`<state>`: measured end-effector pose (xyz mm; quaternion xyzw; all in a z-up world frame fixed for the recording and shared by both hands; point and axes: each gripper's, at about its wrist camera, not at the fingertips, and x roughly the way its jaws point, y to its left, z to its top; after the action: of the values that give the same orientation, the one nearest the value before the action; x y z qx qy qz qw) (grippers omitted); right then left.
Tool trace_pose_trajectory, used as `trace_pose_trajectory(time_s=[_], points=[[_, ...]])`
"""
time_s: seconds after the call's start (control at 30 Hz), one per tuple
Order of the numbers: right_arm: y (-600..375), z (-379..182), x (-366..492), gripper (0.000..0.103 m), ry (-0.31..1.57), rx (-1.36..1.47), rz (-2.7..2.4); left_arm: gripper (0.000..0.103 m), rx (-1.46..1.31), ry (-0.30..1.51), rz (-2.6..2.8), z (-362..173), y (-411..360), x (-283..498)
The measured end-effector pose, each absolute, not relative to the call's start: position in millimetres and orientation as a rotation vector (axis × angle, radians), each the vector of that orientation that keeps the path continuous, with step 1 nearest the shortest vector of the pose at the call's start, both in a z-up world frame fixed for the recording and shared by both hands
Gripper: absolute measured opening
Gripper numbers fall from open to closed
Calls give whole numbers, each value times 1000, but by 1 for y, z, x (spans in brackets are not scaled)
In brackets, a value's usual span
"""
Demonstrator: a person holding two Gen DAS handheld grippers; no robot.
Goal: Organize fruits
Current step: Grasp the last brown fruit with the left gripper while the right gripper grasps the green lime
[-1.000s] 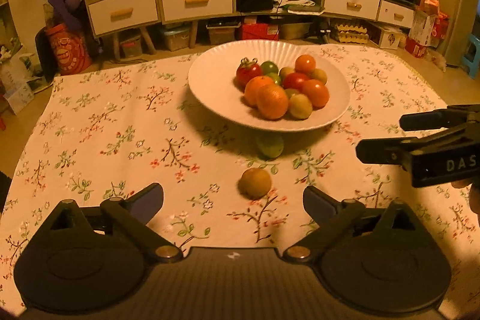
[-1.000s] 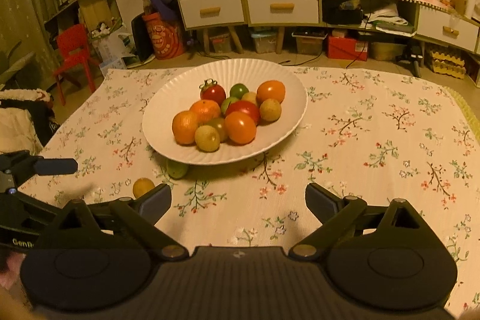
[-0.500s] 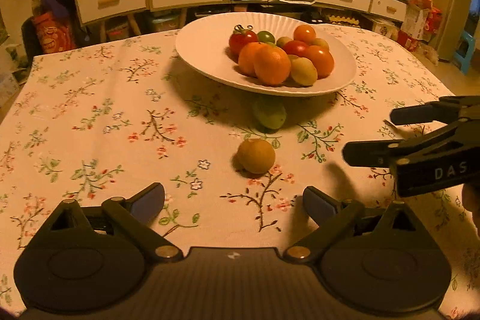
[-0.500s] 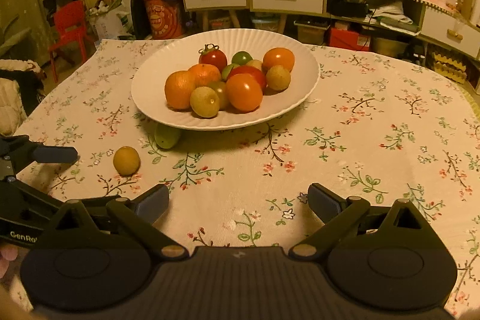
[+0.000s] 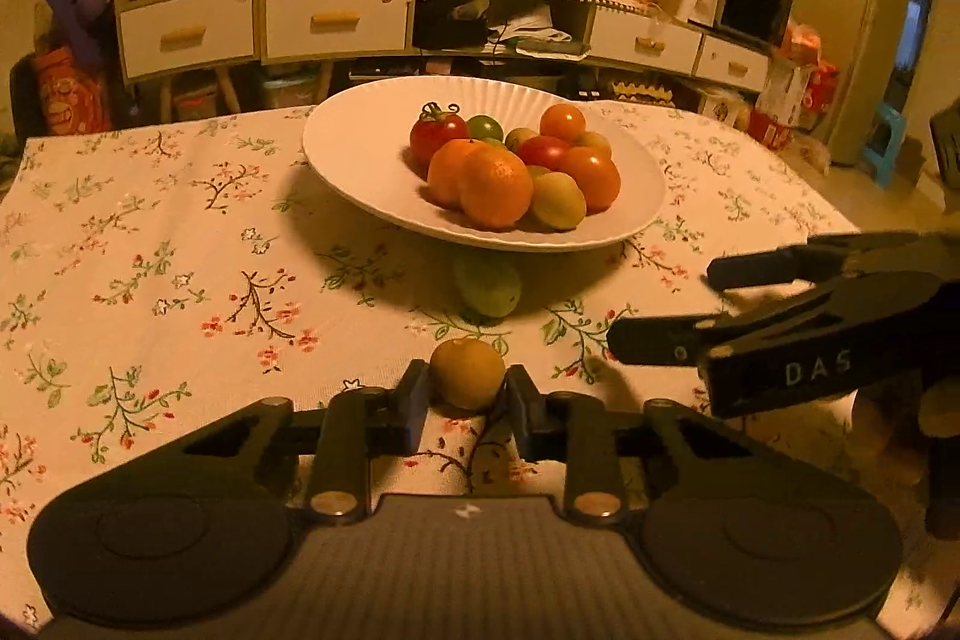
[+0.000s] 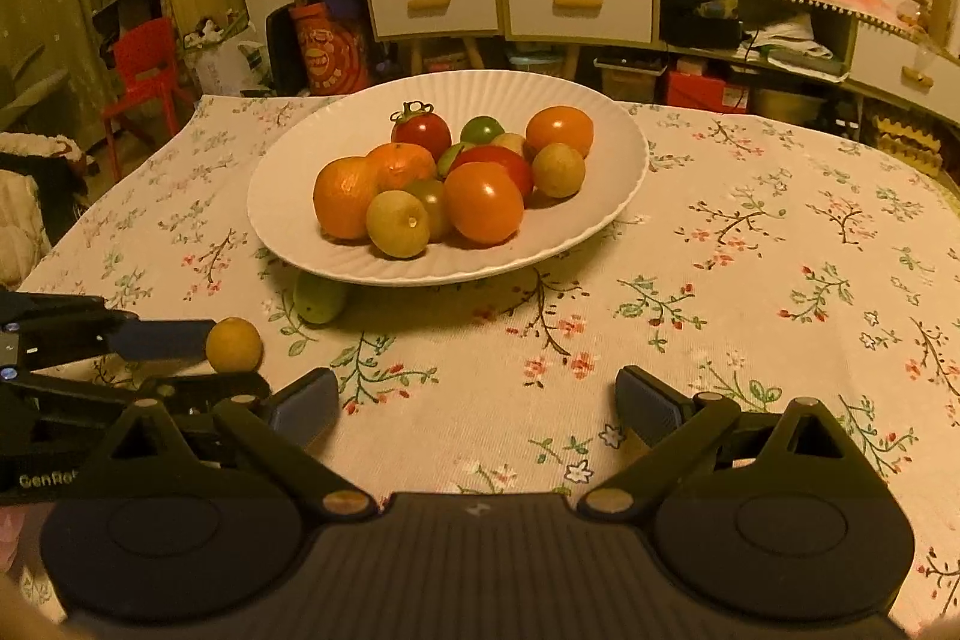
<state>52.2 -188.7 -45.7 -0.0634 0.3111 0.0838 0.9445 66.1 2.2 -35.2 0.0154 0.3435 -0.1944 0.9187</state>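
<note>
Since the earlier frames, the left gripper point(image 5: 467, 391) has just been closing its jaws, which stood wide apart with the small yellow fruit point(image 5: 467, 372) lying ahead of them; now its pads press on that fruit from both sides, low over the floral tablecloth point(image 5: 150, 244). From the right wrist view the same yellow fruit point(image 6: 233, 344) shows pinched at the tips of the left gripper point(image 6: 228, 358), near the left edge. Just beyond it a green fruit point(image 5: 487, 284) lies on the cloth, partly tucked under the near rim of the white plate point(image 5: 360, 160), which carries a heap of oranges, tomatoes and small yellow-green fruits. To the right, the right gripper point(image 6: 477, 400) hangs over bare cloth with its jaws spread wide and nothing between them.
</note>
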Motion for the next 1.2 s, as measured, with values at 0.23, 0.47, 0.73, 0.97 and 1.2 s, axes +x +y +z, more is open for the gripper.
trace_pose_trajectory(time_s=[0.23, 0.47, 0.73, 0.97, 1.2], points=[[-182, -47, 49, 93, 620, -114, 173, 25, 35, 761, -383, -29, 5, 66], [-163, -51, 46, 74, 591, -160, 173, 25, 11, 810, -351, -22, 25, 64], [-124, -54, 62, 51, 583, -196, 191, 25, -75, 827, -332, -16, 50, 64], [-103, -58, 68, 40, 575, -177, 152, 25, -85, 816, -331, -11, 54, 63], [-104, -57, 69, 23, 566, -171, 105, 25, -97, 811, -331, -8, 58, 60]])
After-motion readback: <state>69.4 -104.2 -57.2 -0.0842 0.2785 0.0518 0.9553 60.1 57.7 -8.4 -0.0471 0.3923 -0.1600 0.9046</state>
